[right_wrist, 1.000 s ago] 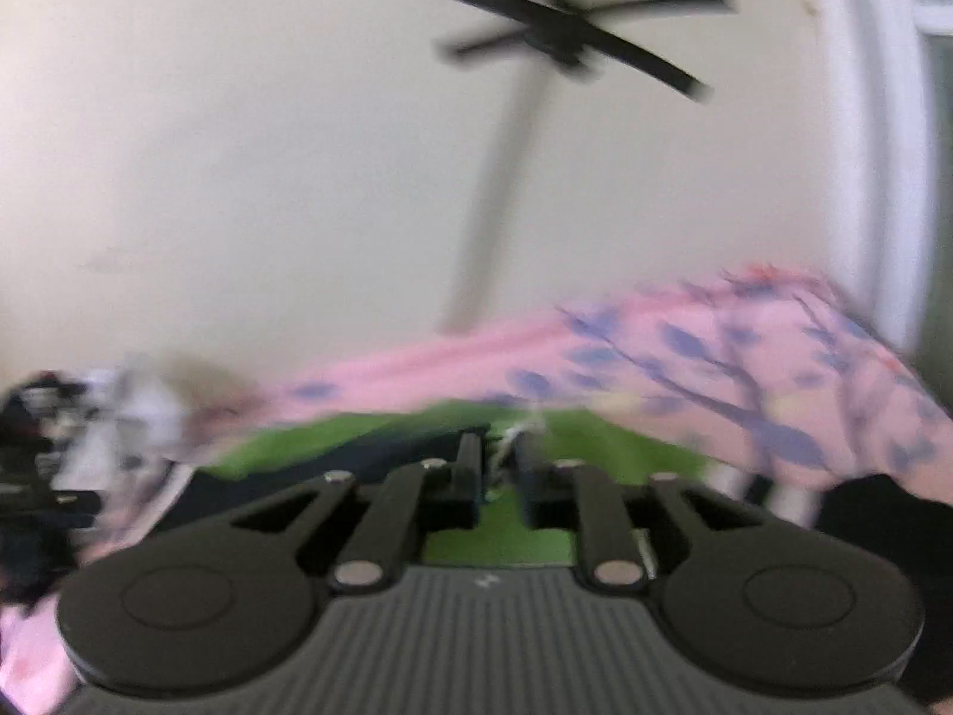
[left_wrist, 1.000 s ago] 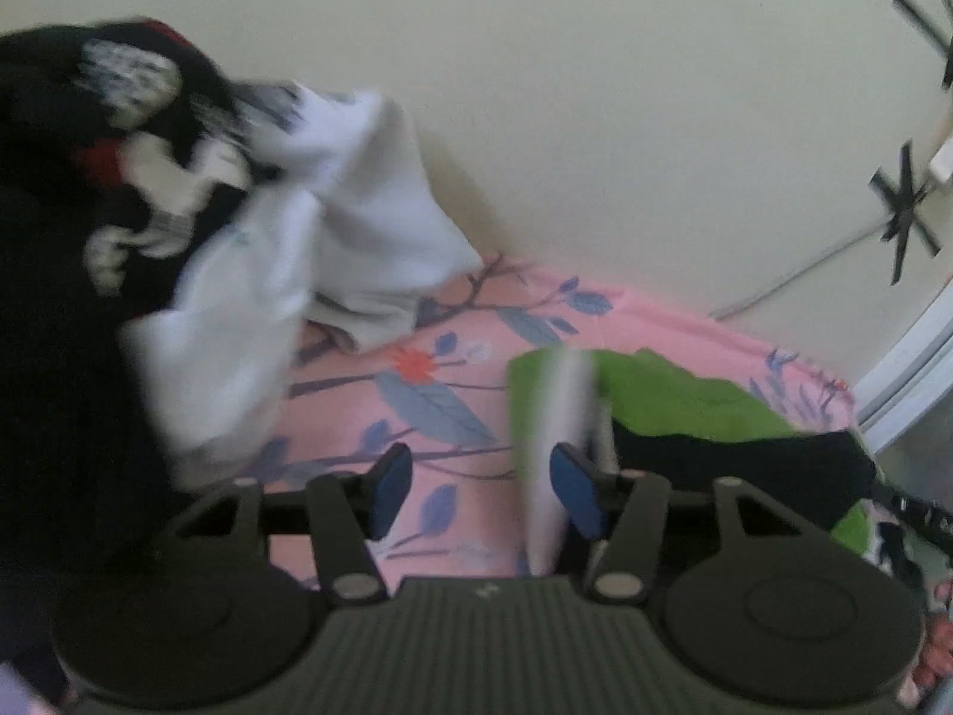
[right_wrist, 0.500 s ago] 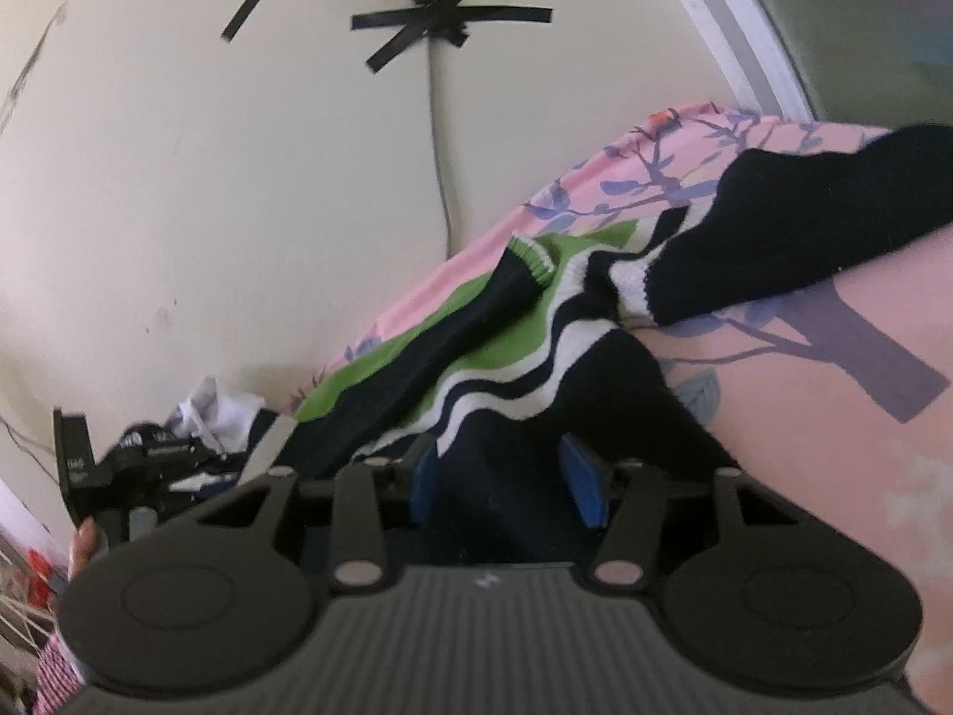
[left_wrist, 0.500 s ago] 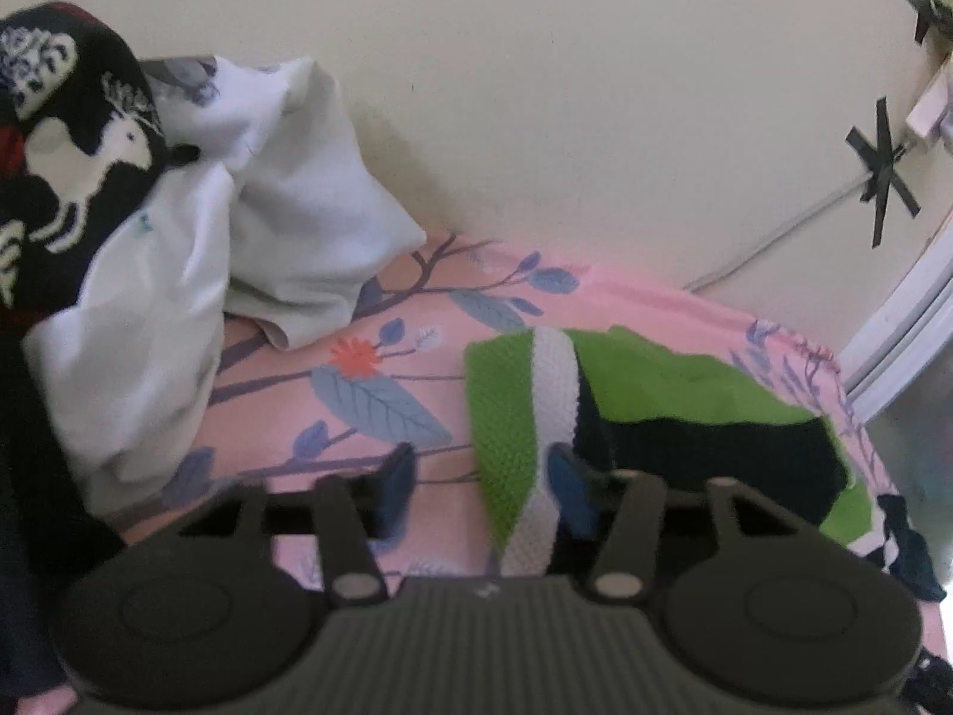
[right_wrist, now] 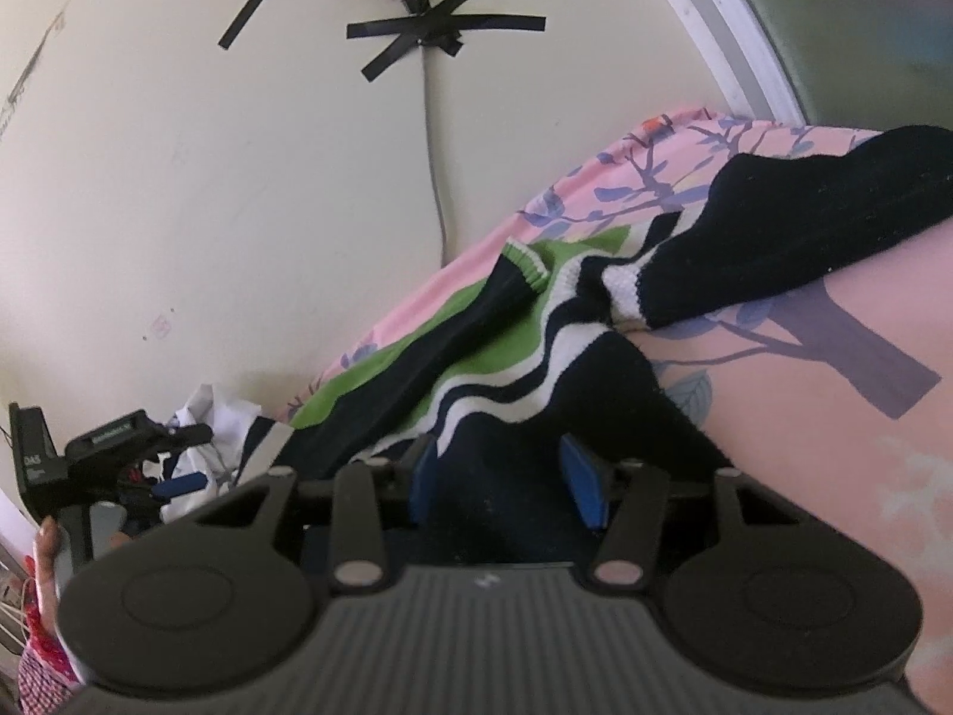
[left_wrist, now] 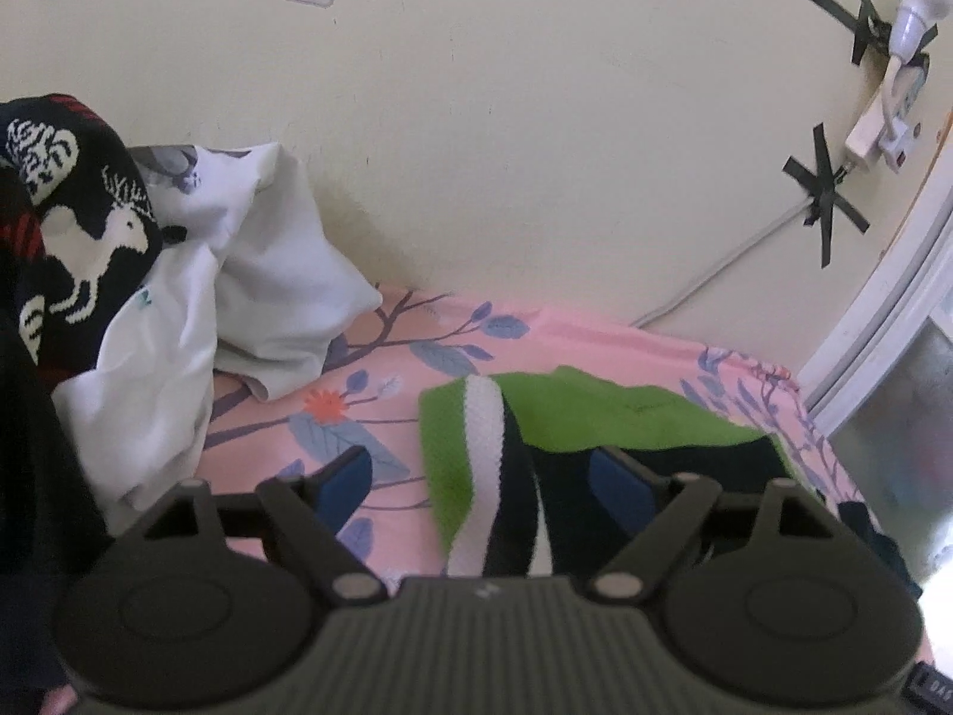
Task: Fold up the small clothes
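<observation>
A small knit sweater (left_wrist: 595, 417) in green, white and black stripes lies flat on the pink floral sheet (left_wrist: 369, 369). My left gripper (left_wrist: 479, 479) is open, its blue pads on either side of the sweater's folded edge. In the right wrist view the sweater (right_wrist: 506, 357) stretches away with a black sleeve (right_wrist: 804, 226) lying to the right. My right gripper (right_wrist: 503, 479) is open over the sweater's black hem; whether it touches the cloth I cannot tell. The left gripper also shows at the far left (right_wrist: 113, 447).
A pile of clothes sits at the left against the wall: a white garment (left_wrist: 226, 298) and a black knit with a white deer (left_wrist: 71, 238). A power strip (left_wrist: 875, 125) and cable are taped to the wall. A window frame (left_wrist: 881, 328) borders the bed's right side.
Both grippers let go and opened wider. The sweater, held up a second ago, now lies flat on the sheet. The right gripper swung down to the hem.
</observation>
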{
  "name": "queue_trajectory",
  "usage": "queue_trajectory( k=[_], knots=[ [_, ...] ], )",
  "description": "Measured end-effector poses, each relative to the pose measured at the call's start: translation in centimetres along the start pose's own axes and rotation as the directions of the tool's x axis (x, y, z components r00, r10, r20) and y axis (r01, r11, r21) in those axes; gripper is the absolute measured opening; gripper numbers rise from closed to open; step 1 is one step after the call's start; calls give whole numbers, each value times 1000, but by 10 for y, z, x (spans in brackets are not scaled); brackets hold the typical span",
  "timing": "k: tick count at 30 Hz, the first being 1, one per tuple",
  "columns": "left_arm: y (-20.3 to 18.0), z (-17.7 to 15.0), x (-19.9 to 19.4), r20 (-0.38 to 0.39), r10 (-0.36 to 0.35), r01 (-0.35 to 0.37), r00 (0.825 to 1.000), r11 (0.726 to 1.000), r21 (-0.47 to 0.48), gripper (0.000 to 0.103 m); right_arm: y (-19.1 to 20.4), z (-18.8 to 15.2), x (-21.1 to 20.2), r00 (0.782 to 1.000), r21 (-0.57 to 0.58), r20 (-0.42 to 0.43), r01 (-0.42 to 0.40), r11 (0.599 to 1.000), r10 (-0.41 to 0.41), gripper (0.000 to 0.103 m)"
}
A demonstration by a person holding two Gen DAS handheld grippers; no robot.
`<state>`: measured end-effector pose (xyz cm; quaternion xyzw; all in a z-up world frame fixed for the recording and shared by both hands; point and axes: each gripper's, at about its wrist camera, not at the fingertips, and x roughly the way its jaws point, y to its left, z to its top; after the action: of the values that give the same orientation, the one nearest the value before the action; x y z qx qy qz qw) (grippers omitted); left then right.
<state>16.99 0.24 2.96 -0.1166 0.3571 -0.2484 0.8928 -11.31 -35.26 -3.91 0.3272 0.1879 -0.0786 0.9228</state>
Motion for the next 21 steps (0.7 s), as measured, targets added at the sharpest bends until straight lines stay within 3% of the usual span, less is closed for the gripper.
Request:
queue_trajectory(
  k=[14,18,20,21],
  knots=[
    [3,3,-4,-2,-31,31,1000,999,-11,84,0,1,1,1000,-7,-3,-7,1000,7,54],
    [-5,-2,7,-40,-30,30,999,999,14,84,0,1,1,1000,-8,-3,-9,1000,9,55],
    [-15,-9,18,-70,-11,15,997,998,62,80,0,1,2,1000,-11,-4,-9,1000,9,56],
    [-19,-12,23,-82,14,-7,997,996,84,66,1,1,2,1000,-13,-4,-9,1000,9,56]
  ],
)
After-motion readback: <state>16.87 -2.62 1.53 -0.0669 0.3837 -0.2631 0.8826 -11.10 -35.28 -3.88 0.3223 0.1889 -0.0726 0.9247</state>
